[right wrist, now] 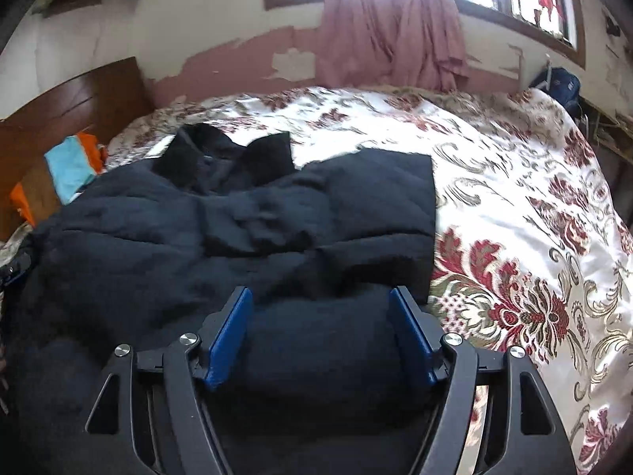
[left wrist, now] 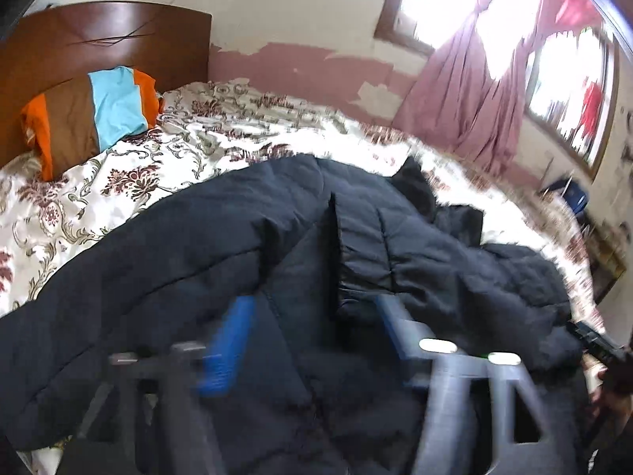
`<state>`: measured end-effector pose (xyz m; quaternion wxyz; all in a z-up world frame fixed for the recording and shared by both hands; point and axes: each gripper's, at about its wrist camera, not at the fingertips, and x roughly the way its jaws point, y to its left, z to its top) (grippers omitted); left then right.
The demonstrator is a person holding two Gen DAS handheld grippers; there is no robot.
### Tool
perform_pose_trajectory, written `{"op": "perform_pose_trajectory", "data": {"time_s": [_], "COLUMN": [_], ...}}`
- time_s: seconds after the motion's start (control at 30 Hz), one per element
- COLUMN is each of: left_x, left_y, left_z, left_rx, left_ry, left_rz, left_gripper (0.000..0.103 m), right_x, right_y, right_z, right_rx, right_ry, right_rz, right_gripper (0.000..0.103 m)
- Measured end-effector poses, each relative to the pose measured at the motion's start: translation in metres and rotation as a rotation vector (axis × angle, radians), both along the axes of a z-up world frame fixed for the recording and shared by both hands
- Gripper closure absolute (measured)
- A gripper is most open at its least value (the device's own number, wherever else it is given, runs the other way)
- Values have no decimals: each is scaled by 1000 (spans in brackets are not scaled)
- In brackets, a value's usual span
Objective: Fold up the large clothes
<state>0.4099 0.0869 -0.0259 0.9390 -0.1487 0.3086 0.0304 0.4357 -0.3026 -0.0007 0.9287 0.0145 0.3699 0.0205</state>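
Observation:
A large dark navy padded jacket (left wrist: 277, 245) lies spread on the bed, its collar at the far side; it also shows in the right wrist view (right wrist: 237, 229). My left gripper (left wrist: 312, 308) is open just above the jacket's front panel, blurred by motion, with nothing between its blue pads. My right gripper (right wrist: 320, 297) is open over the jacket's near edge, and padded fabric bulges between its blue fingers (right wrist: 231, 332) without being clamped. The other gripper's black tip (left wrist: 593, 340) shows at the right edge of the left wrist view.
The bed has a white floral bedspread (right wrist: 514, 206). A wooden headboard (left wrist: 103, 39) and an orange, brown and blue pillow (left wrist: 91, 118) stand at the far left. Pink curtains (right wrist: 387, 23) hang by the windows. A blue bag (right wrist: 558, 83) sits at the far right.

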Motion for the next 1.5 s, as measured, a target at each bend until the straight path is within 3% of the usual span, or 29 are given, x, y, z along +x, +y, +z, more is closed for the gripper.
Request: {"op": "perform_pose_trajectory", "data": {"time_s": [0.13, 0.3, 0.53, 0.73, 0.83, 1.0, 1.07, 1.23, 1.3, 1.5], "left_x": [-39, -95, -178, -212, -222, -222, -221, -221, -225, -232], "left_y": [20, 58, 149, 211, 226, 235, 238, 246, 249, 233], "left_z": [14, 9, -46, -95, -114, -118, -115, -116, -118, -80], "left_rx": [-54, -141, -378, -582, -721, -738, -732, -697, -708, -532], "left_ry": [-49, 5, 109, 102, 38, -15, -45, -66, -91, -165], "left_rz": [15, 98, 294, 475, 509, 538, 540, 566, 565, 537], "left_gripper": [19, 16, 16, 16, 17, 19, 32, 82, 91, 96], "right_x": [-17, -43, -69, -60, -42, -10, 3, 14, 9, 9], "right_y": [34, 100, 195, 257, 281, 306, 309, 313, 314, 306], "right_z": [23, 47, 53, 57, 50, 29, 19, -10, -18, -13], "right_rx": [9, -5, -80, -29, -60, -175, -155, -160, -164, -133], "right_ry": [-30, -69, -45, 11, 0, -59, -32, -5, -28, -32], "right_rz": [69, 219, 426, 468, 430, 317, 282, 246, 244, 260], "right_gripper": [27, 25, 24, 24, 24, 24, 24, 24, 24, 24]}}
